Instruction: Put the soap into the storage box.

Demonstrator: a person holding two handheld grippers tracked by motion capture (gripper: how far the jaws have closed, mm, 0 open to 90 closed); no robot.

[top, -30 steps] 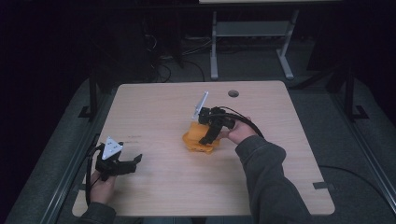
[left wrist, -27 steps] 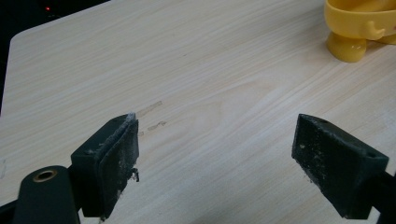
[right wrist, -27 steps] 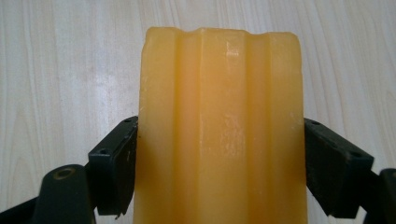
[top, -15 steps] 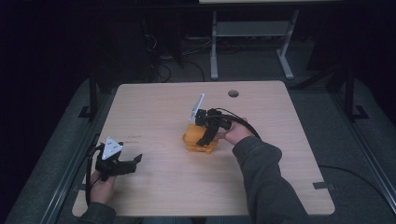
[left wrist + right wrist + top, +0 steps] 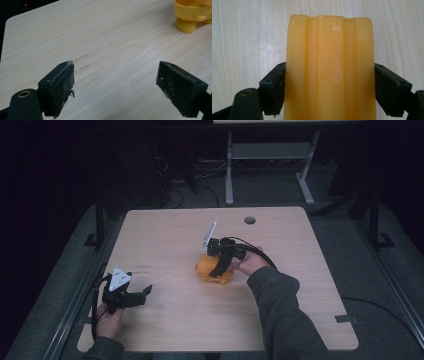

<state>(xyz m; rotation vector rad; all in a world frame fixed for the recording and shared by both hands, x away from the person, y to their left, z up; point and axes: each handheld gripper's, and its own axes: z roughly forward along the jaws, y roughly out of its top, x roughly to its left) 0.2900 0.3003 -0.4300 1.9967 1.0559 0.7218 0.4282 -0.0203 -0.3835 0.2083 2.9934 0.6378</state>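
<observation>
At the near left corner of the table (image 5: 165, 227) your left gripper (image 5: 131, 296) rests low over bare wood with its jaws spread wide and nothing between them; in the left gripper view the grain runs clear between the two black pads (image 5: 60, 86), and the yellow piece (image 5: 191, 13) sits well off toward the far right of that view. So that hand has no part in the work yet, by the look of it. Moving right, the orange-yellow block (image 5: 214, 268) lies on the wood around the middle of the table, and your right gripper (image 5: 220, 265) is down over it from the far right side. In the right gripper view the ridged block (image 5: 329, 67) stands between the jaws, with both pads (image 5: 273, 87) pressed against its sides, so you are clamped on it. I judge the grasp made and the block not yet lifted clear, though whether its base touches the table cannot be told. The carry and the set-down are left to do.
</observation>
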